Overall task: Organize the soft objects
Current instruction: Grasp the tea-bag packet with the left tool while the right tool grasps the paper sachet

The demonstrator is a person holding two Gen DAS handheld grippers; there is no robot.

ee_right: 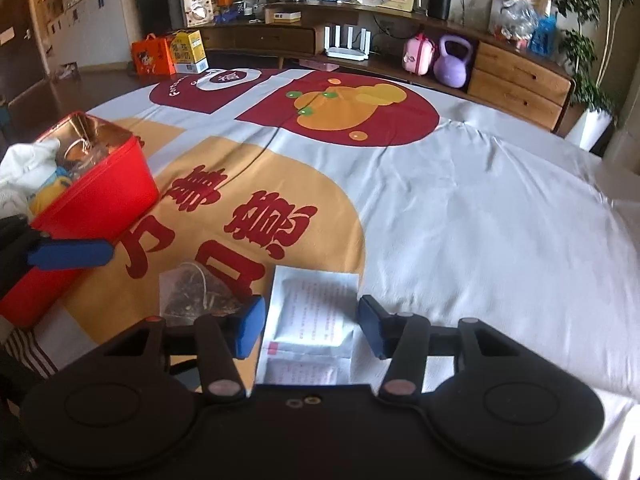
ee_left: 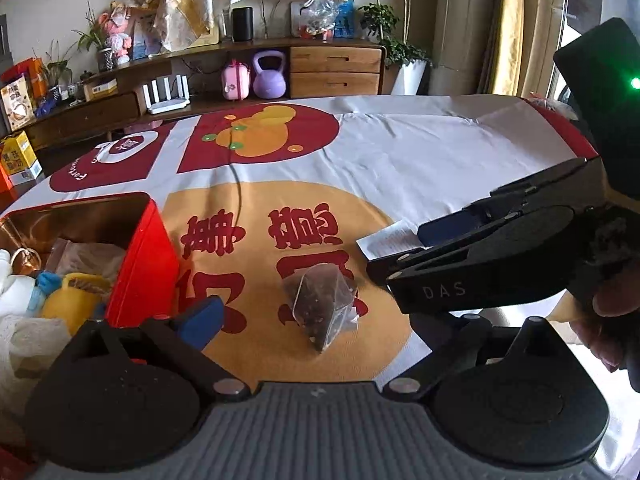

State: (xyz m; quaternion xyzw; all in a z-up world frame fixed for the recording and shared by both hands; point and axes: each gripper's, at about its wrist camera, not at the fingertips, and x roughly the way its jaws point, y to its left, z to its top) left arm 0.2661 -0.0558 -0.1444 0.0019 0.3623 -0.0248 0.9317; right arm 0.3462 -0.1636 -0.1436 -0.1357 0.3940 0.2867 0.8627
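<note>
Right gripper, jaws parted and clear of contact, hovers low with a flat white paper sachet printed in red lying between its blue pads on the printed tablecloth. Left gripper, jaws spread wide, frames a clear pyramid tea bag of dark leaves just beside the sachet. Beyond, to the left, an open red tin box already holds a yellow toy and white cloth. Step in hand: approach to grasp. Next move likely calls for lowering, closing gently on each soft item, then carrying it to the box.
</note>
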